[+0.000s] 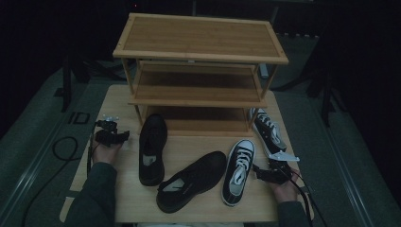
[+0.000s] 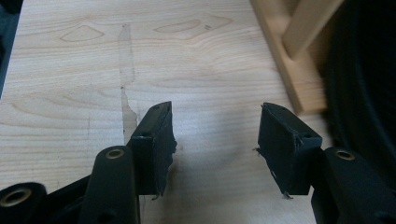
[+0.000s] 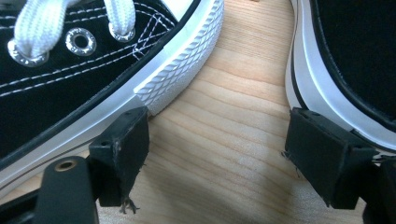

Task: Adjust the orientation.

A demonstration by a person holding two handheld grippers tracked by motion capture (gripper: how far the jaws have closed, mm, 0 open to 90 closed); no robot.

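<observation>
Right beside the right gripper lies a black canvas sneaker with white laces, the shoe nearest to that tool. It rests flat on its sole on the wooden table, in front of the bamboo shoe rack, toe pointing toward the rack. In the right gripper view the jaws stand wide apart and hold nothing; the left jaw sits just beside the sneaker's ribbed white rubber edge, and the right jaw sits just beside the white sole edge of a second black sneaker. Bare table wood shows between them.

From above, that second sneaker lies right of the rack's front leg, partly tucked beside the lowest shelf. Left of the laced sneaker, still in front of the rack, lies a low black shoe set at a slant, and left of that a matching black shoe with its toe close to the rack's lowest shelf.

The left gripper is at the rack's front left, well apart from the sneakers, near the left black shoe. In the left gripper view its jaws are wide open and empty over bare wood, with a rack leg ahead to the right and a dark blurred shape at the right edge that I cannot identify.

The rack has three shelves, all bare.
</observation>
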